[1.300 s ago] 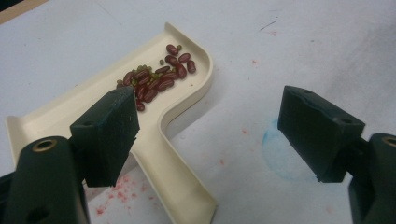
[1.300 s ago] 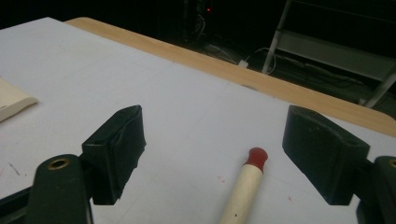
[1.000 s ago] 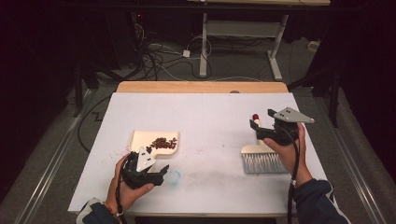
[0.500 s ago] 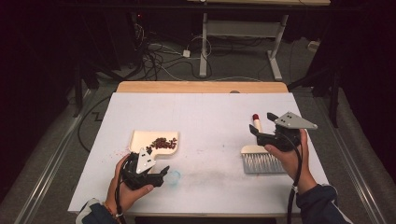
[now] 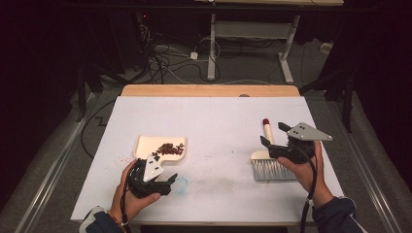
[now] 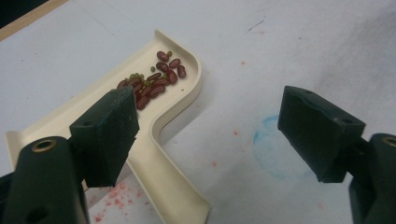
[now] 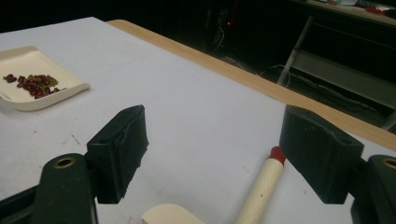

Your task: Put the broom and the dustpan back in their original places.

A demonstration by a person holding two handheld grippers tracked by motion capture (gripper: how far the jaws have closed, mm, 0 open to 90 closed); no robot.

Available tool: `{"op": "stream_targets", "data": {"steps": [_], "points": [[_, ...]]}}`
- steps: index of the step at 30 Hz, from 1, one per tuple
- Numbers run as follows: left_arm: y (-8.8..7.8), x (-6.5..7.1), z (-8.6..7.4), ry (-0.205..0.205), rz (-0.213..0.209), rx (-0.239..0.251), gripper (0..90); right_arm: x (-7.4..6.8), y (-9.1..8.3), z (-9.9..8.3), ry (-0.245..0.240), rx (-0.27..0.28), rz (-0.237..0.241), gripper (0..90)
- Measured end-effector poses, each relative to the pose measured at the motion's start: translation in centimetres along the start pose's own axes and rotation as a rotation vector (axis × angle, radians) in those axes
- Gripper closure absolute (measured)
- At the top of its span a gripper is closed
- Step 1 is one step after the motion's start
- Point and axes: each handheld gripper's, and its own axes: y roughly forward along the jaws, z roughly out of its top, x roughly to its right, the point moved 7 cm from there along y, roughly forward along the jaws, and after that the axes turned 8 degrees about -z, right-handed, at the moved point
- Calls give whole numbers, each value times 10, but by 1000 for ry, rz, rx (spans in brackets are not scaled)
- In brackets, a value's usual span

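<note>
A cream dustpan [image 5: 145, 144] lies left of centre on the white table, with red and green beans [image 5: 170, 148] piled on it. My left gripper [image 5: 169, 182] hovers just near of it, open and holding nothing. In the left gripper view the dustpan [image 6: 170, 161] runs under the left jaw, and the beans [image 6: 154, 86] lie beyond it. A hand brush with a cream, red-tipped handle [image 5: 266, 130] and grey bristles [image 5: 273, 170] lies at the right. My right gripper [image 5: 273, 134] is open over that handle [image 7: 260, 189], gripping nothing.
A faint blue smudge [image 5: 180, 184] marks the table beside the left gripper. A few red specks lie left of the dustpan [image 5: 127, 156]. A wooden strip [image 5: 209, 91] edges the far side of the table. Cables and desk legs stand on the floor beyond.
My right gripper has come down and slightly nearer, over the brush handle. The left gripper has barely shifted. The dustpan, beans and brush lie where they were.
</note>
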Motion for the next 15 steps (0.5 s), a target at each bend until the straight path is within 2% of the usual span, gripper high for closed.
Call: {"op": "stream_targets", "data": {"steps": [8,9,15], "points": [[1,1,0,3,-3,-5,195,-13,-5,-9,-39,20,30,245],[1,0,0,16,1,-1,195,-13,-6,-10,-41,21,32,245],[2,2,-1,10,-10,-15,195,-14,-12,-17,-54,20,23,246]]}}
